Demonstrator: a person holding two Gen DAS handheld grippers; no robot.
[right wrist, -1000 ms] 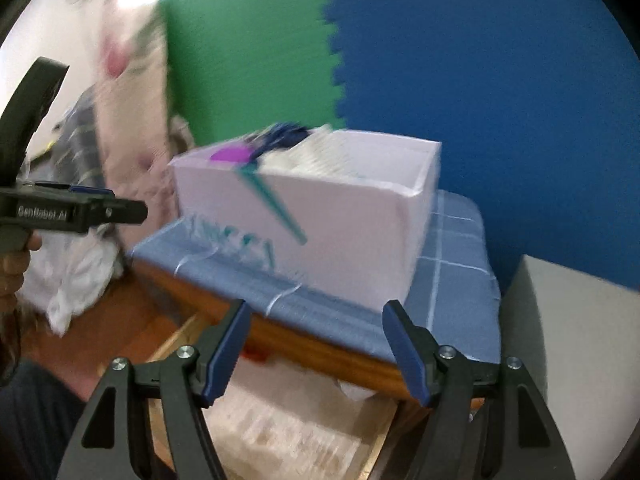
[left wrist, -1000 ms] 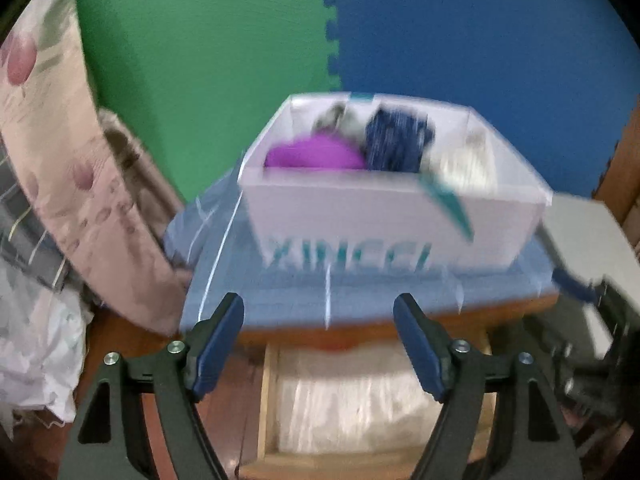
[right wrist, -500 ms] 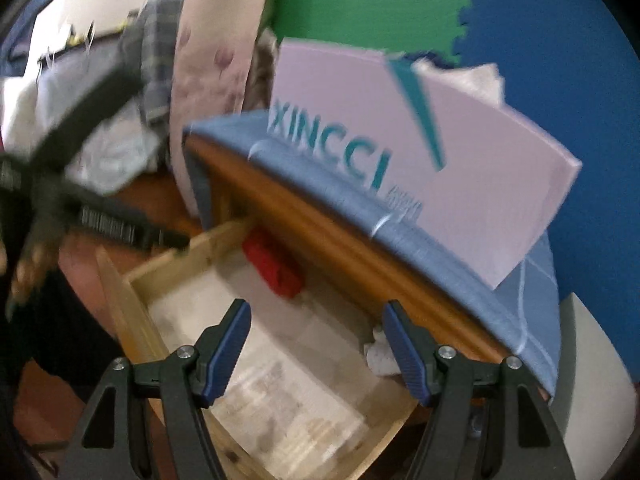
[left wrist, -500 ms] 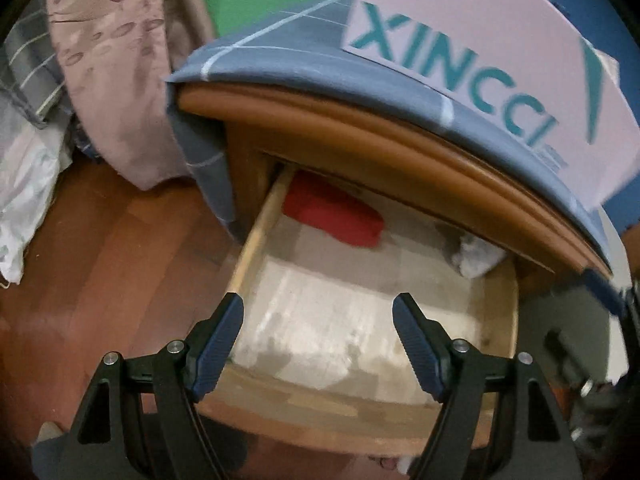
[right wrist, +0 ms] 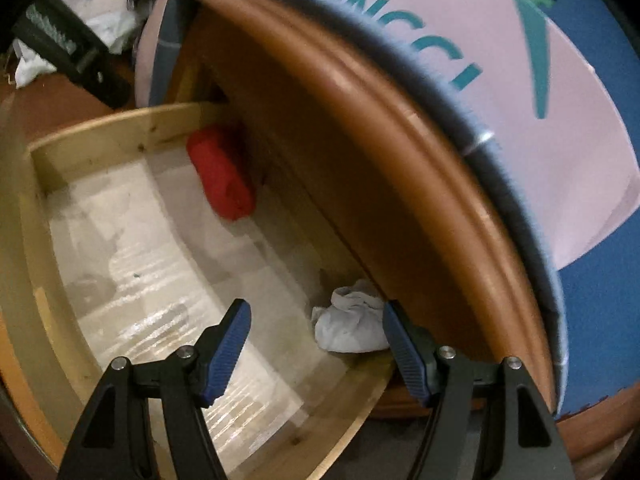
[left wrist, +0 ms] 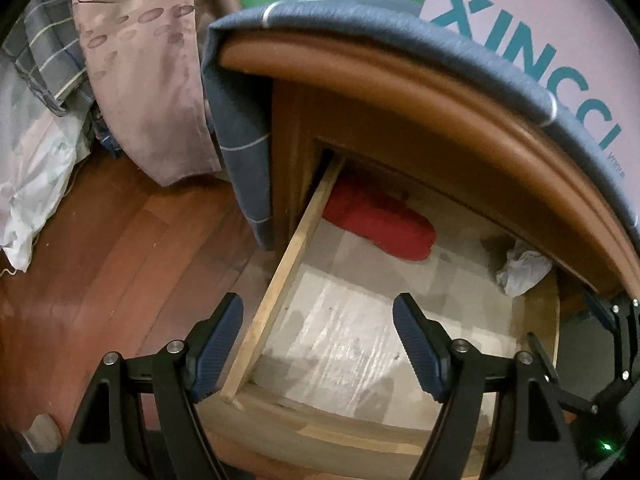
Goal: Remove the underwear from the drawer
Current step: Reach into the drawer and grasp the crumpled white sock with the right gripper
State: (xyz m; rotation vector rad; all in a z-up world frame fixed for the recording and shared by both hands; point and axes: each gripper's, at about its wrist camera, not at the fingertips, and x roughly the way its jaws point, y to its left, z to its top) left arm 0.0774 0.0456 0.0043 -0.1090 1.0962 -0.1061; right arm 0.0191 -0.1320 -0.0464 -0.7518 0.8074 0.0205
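Underwear, 2 pieces: red roll (left wrist: 380, 224) at the back left of the open drawer (left wrist: 276, 292), white bundle (right wrist: 352, 324) at the back right. Your left gripper (left wrist: 318, 344) and right gripper (right wrist: 316, 346) both hang jaws apart, gripping nothing; the white bundle sits between your right fingers.

drawer (left wrist: 276, 280): sticking out open below the cabinet top (left wrist: 440, 92), liner sheet (left wrist: 360, 336) lying flat on its floor
rolled bundle (left wrist: 380, 224): lying in the drawer at its back left corner, against the left side wall
crumpled cloth (right wrist: 352, 324): sitting in the drawer at back right, well apart from the rolled bundle
cover cloth (left wrist: 360, 20): lying on the cabinet top, hanging down its left side
box (right wrist: 540, 120): standing on the cover cloth
hanging fabric (left wrist: 140, 72): hanging left of the cabinet
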